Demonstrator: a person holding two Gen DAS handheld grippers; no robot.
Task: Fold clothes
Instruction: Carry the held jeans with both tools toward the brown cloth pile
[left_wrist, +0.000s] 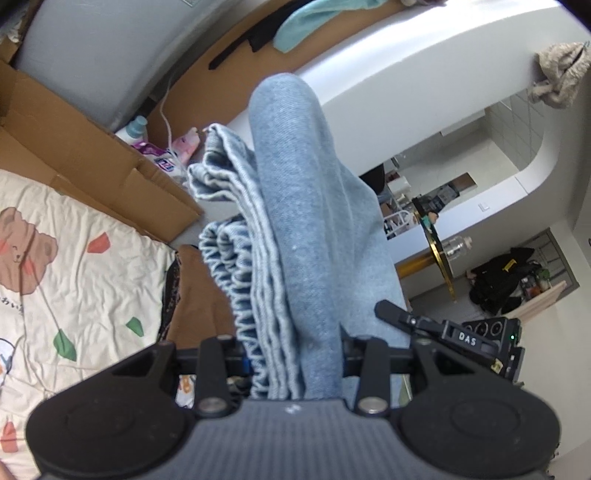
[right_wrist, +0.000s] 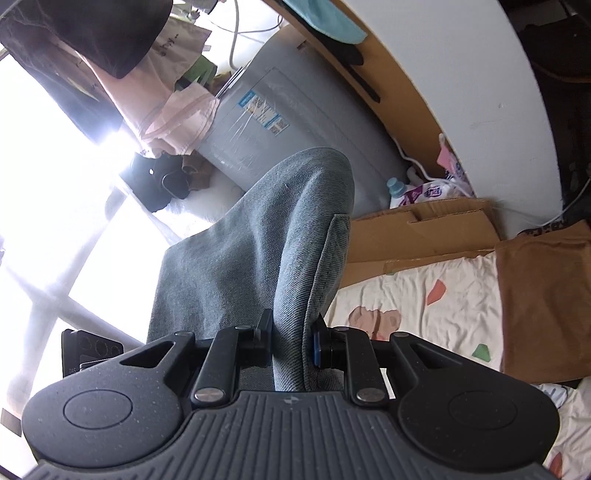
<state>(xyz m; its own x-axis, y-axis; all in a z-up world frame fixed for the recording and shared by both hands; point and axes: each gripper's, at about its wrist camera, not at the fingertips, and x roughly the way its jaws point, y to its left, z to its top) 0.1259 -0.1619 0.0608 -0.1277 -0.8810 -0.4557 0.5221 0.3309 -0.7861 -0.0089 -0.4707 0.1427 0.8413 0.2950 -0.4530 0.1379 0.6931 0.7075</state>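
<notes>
A light blue denim garment (left_wrist: 295, 229) fills the middle of the left wrist view, bunched in several folded layers with a gathered waistband edge on its left. My left gripper (left_wrist: 295, 354) is shut on it, the cloth standing up between the jaws. In the right wrist view the same denim garment (right_wrist: 266, 236) rises as a thick fold, and my right gripper (right_wrist: 290, 347) is shut on it, its fingertips hidden by the fabric. Both grippers hold the garment in the air above the bed. The other gripper (left_wrist: 443, 332) shows at the right of the left wrist view.
A cream bedsheet (left_wrist: 66, 258) printed with bears lies below, with a brown cloth (right_wrist: 546, 295) on it. Flattened cardboard (left_wrist: 74, 147), a grey box (right_wrist: 295, 122), bottles and packets (right_wrist: 424, 192) sit beside the bed. A bright window (right_wrist: 55, 221) is at the left.
</notes>
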